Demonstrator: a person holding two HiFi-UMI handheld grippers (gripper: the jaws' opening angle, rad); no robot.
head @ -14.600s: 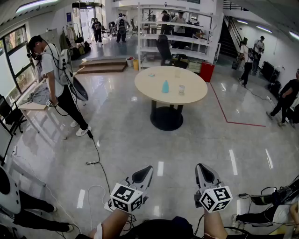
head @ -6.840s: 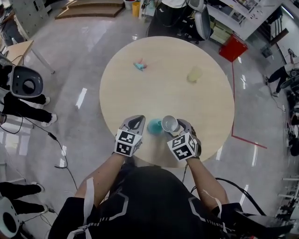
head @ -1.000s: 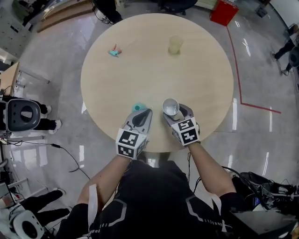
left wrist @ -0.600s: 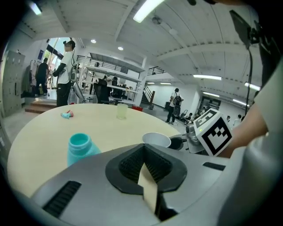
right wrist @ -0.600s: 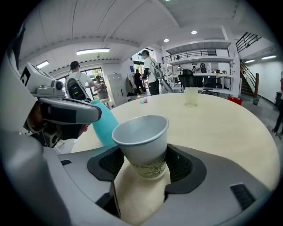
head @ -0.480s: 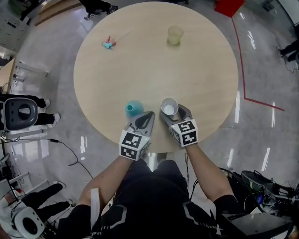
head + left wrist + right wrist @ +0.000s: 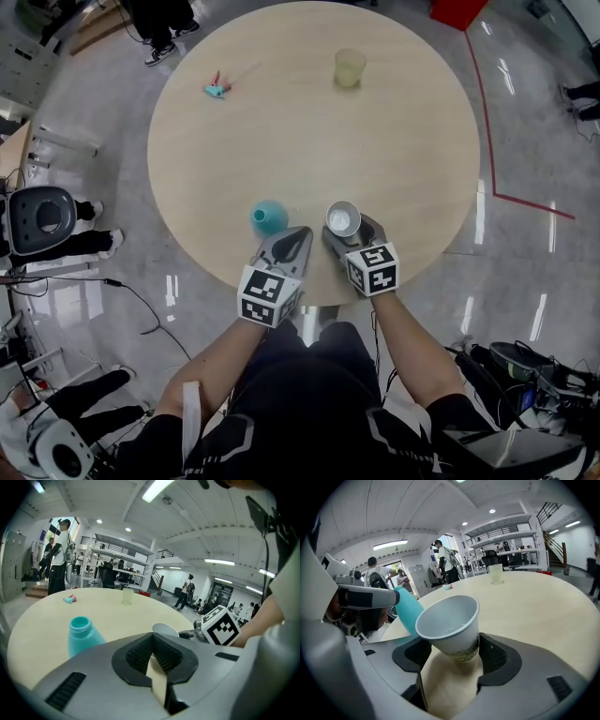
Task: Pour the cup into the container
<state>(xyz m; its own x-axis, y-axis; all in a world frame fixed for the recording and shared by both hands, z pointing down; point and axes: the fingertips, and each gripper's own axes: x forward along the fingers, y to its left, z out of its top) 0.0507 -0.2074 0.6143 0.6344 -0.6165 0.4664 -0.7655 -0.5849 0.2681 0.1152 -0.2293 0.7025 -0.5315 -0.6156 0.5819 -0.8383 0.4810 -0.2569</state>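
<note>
The right gripper [image 7: 349,231] has its jaws spread wide around the lower body of a white paper cup [image 7: 343,219] and pressed against it on both sides. The cup's mouth faces up with only a slight lean, and a little clear liquid seems to lie at the bottom. The left gripper [image 7: 300,232] hangs beside it with its jaws drawn together at the tips and nothing between them. Its own view shows only a thin strip of table through the gap. The container is a teal bottle [image 7: 269,217] standing upright on the round table [image 7: 394,141], with its long axis vertical and a narrow open neck on top. It lies to the left of the cup, and the left gripper's tip sits roughly between the two, just beside the bottle's near right side. The left gripper is therefore the nearer one for steadying the bottle. The cup would have to travel leftward over that tip and then tilt its rim down onto the small opening, which leaves little room for error. A pale cup [image 7: 349,67] stands well apart at the far edge.
</note>
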